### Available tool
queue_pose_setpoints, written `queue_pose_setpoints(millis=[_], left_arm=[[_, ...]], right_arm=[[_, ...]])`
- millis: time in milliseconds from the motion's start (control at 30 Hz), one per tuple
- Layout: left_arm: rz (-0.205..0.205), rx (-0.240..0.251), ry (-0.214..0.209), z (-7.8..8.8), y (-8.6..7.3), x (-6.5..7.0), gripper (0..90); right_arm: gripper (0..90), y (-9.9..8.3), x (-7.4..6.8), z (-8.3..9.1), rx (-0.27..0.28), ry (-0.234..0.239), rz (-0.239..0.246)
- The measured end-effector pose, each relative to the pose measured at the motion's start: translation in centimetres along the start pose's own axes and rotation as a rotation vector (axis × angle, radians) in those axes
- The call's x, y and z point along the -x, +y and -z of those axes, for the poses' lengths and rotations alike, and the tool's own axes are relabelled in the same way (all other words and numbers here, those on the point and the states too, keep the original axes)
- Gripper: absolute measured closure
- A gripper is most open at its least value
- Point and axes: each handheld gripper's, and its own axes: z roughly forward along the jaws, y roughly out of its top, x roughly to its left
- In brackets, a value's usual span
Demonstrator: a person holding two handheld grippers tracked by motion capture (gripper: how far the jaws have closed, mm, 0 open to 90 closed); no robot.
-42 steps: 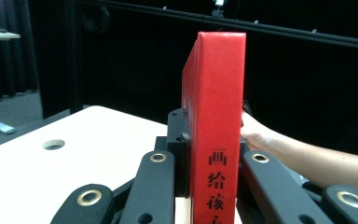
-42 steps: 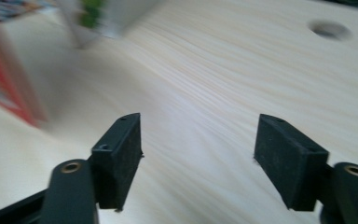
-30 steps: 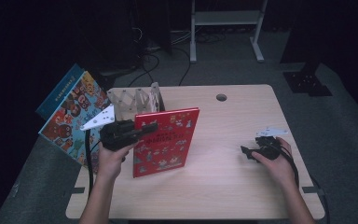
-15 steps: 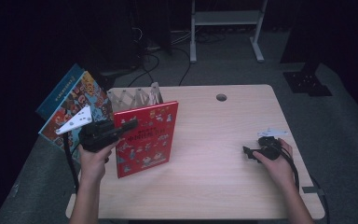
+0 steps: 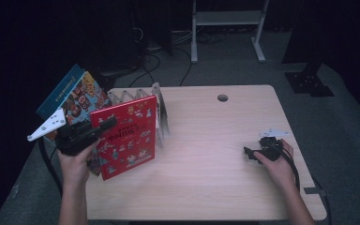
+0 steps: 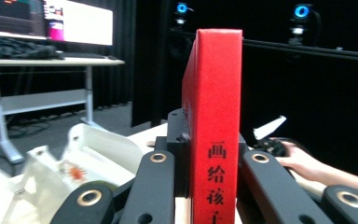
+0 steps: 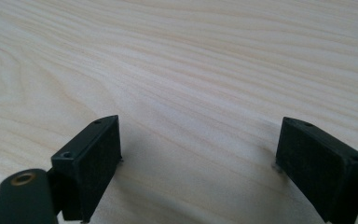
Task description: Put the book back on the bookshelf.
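High view, left claw [image 5: 107,125] clamped on upright red book [image 5: 127,136], right claw [image 5: 249,153] just opened wide, empty, on table [image 5: 206,140].

With the table [image 5: 206,187] as our mark, we hold the left gripper [image 5: 104,126] above its left edge, forearm raised and jaws clamped on the red book [image 5: 127,136], while our right gripper [image 5: 249,153] rests low near its right edge, empty jaws just opening wide.

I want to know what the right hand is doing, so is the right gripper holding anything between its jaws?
No, the right gripper has its jaws spread wide with nothing between them, just the bare wooden table.
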Motion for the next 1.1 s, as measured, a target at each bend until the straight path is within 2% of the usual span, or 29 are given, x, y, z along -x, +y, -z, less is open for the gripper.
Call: queue_pose_setpoints(millis=[267, 400, 500, 633, 800, 1100], left_arm=[[-0.019, -0.001, 0.109, 1.1, -0.2, -0.7, 80.1], [-0.035, 0.001, 0.195, 0.9, -0.5, -0.7, 80.1], [-0.062, 0.005, 0.259, 0.5, -0.8, -0.7, 80.1], [-0.053, 0.015, 0.319, 0.1, -1.4, -1.1, 80.1], [-0.050, 0.002, 0.359, -0.4, -1.9, -1.5, 80.1], [-0.056, -0.005, 0.397, -1.7, -2.0, -2.4, 80.1]], right_arm=[[12.9, 0.0, 0.0, 0.0, 0.000, -0.001, -0.003], [12.9, 0.0, 0.0, 0.0, 0.000, -0.001, -0.002], [12.9, 0.0, 0.0, 0.0, 0.001, -0.001, -0.002], [12.9, 0.0, 0.0, 0.0, 0.001, -0.002, -0.003], [12.9, 0.0, 0.0, 0.0, 0.000, -0.002, -0.001], [12.9, 0.0, 0.0, 0.0, 0.000, -0.002, -0.001]])
